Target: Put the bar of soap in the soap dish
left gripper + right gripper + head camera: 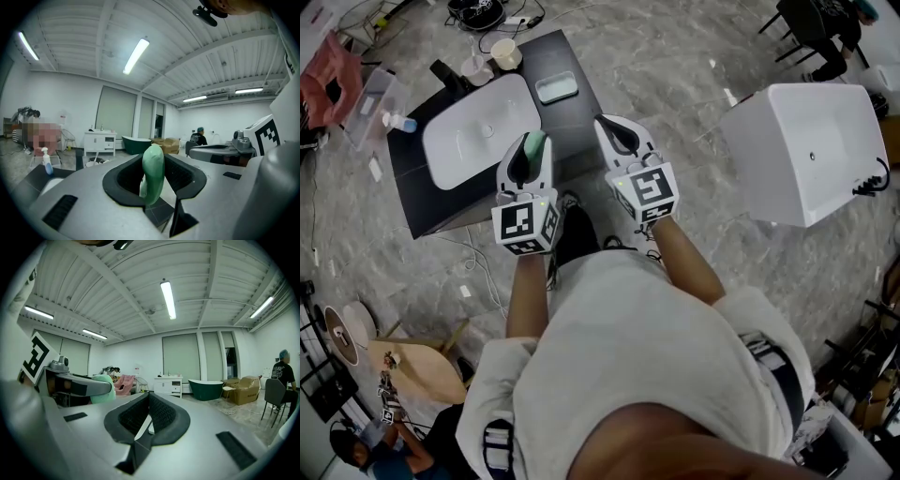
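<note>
Closest to the lens is a white shirt (628,356), with two bare forearms reaching out of it, each carrying a gripper topped by a marker cube. On the left, the left gripper (529,150) is clamped on the soap (153,174), a pale green bar standing on edge between the black pads, which press on its flat faces. Its rounded top rises above the jaw tips. From the head view the soap hangs over the black counter (577,127), by the right rim of the white basin (473,136). The dish (556,87), a pale green tray with nothing in it, lies farther back on the same counter, to the right of the basin and apart from the soap. Beside it, the right gripper (614,129) points the same way, level with the left one. Its pads are drawn together at the tips and grasp nothing. A cup (505,53) stands at the counter's far corner behind the basin, and a spray bottle (398,120) lies to the left of the basin. A white tub (802,150) stands well off to the right on the grey marbled floor (675,66).
</note>
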`<state>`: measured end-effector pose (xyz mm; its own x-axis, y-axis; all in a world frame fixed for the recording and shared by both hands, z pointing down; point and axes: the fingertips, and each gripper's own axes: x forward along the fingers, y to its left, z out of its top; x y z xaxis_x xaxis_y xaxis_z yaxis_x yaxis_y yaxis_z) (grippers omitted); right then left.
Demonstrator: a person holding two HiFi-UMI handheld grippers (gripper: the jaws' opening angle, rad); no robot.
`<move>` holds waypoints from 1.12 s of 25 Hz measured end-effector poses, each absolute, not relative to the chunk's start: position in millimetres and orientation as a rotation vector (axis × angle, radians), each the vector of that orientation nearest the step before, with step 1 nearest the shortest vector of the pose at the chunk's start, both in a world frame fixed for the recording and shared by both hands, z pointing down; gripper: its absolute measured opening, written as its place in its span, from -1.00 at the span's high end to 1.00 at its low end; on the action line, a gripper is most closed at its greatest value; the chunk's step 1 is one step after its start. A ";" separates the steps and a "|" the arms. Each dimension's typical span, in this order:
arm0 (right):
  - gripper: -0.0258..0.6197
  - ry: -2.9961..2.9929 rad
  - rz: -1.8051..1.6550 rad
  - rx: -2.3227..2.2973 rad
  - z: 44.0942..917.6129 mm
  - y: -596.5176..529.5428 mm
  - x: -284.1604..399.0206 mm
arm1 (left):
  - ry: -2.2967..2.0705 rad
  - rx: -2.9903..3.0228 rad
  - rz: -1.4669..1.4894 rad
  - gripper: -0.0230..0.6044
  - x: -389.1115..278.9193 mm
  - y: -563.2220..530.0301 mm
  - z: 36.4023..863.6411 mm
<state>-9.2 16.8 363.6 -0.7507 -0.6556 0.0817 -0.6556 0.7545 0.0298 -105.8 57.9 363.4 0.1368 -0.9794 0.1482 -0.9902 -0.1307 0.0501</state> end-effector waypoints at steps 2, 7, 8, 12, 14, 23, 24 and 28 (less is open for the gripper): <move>0.94 -2.853 0.013 1.077 366.4 1.7 -20.2 | -1.957 2.270 0.136 0.47 -115.3 40.7 365.9; 0.94 -2.818 0.061 1.110 374.3 -33.0 -43.3 | -1.897 2.293 0.170 0.47 -137.0 2.1 370.9; 0.94 -2.809 0.066 1.117 375.2 -38.4 -47.2 | -1.883 2.301 0.176 0.47 -140.4 -4.3 371.5; 0.94 -2.785 0.083 1.134 377.7 -55.2 -61.5 | -1.824 2.335 0.190 0.47 -150.8 -27.1 374.0; 0.94 -2.774 0.092 1.141 379.9 -63.7 -68.9 | -1.794 2.355 0.198 0.47 -156.5 -38.1 376.4; 0.94 -2.696 0.124 1.173 400.1 -97.2 -100.6 | -1.639 2.428 0.240 0.47 -182.6 -81.6 397.2; 0.94 -2.689 0.132 1.179 403.7 -99.8 -101.3 | -1.622 2.438 0.249 0.47 -183.2 -86.0 400.3; 0.94 -2.649 0.181 1.198 422.2 -108.2 -102.3 | -1.554 2.463 0.308 0.47 -184.9 -99.7 415.8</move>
<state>-102.3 -108.2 422.2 -0.6399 -0.7243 0.2569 -0.7525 0.6583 -0.0184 -184.9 -99.7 415.8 0.4212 -0.8603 0.2871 -0.9048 -0.4206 0.0671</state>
